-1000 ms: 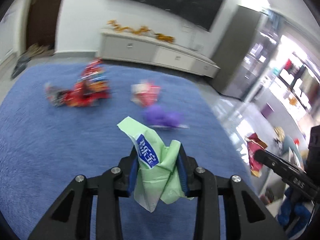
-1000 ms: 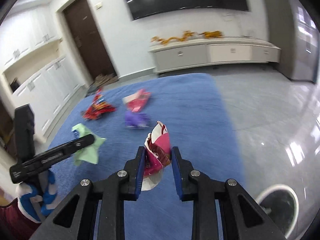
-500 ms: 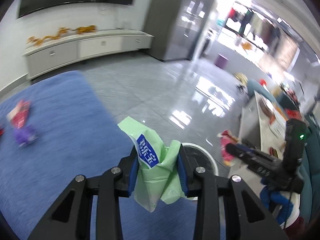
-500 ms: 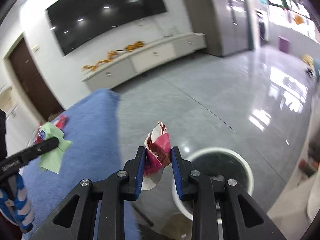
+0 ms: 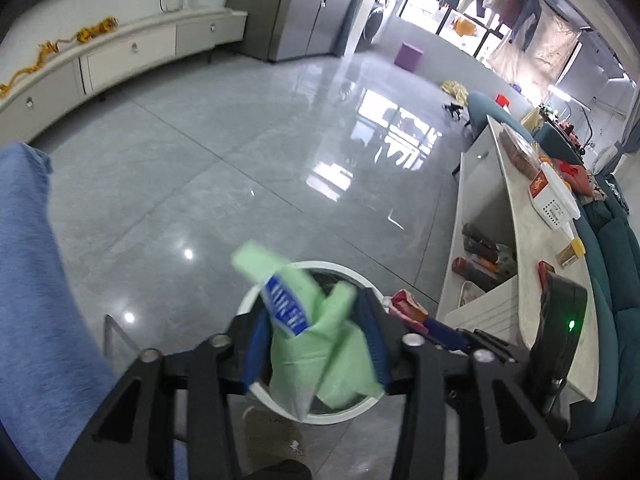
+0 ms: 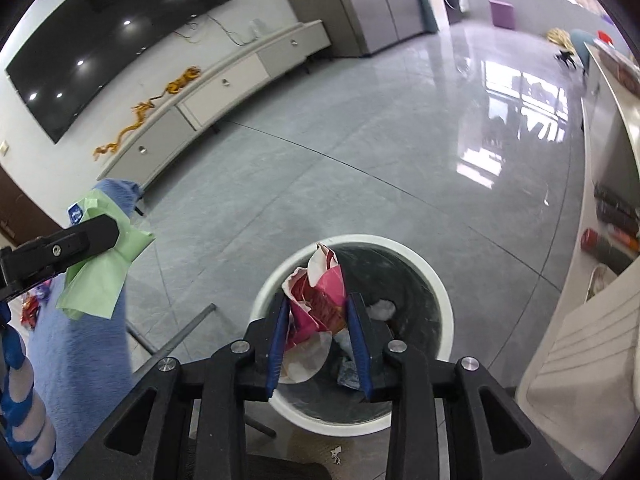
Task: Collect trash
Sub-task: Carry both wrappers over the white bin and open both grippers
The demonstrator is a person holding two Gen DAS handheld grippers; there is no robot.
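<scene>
Both wrappers were best let go only once each hung squarely inside the bin's (image 6: 434, 280) rim, since light film drifts. The right tool (image 6: 320, 344) pinched a red wrapper (image 6: 320, 300) directly above the bin; the left tool (image 5: 316, 356) pinched a green wrapper (image 5: 320, 344) over the bin's near rim.

Grey tiled floor (image 6: 360, 152) carries white bin (image 6: 436, 284) (trash inside).
</scene>
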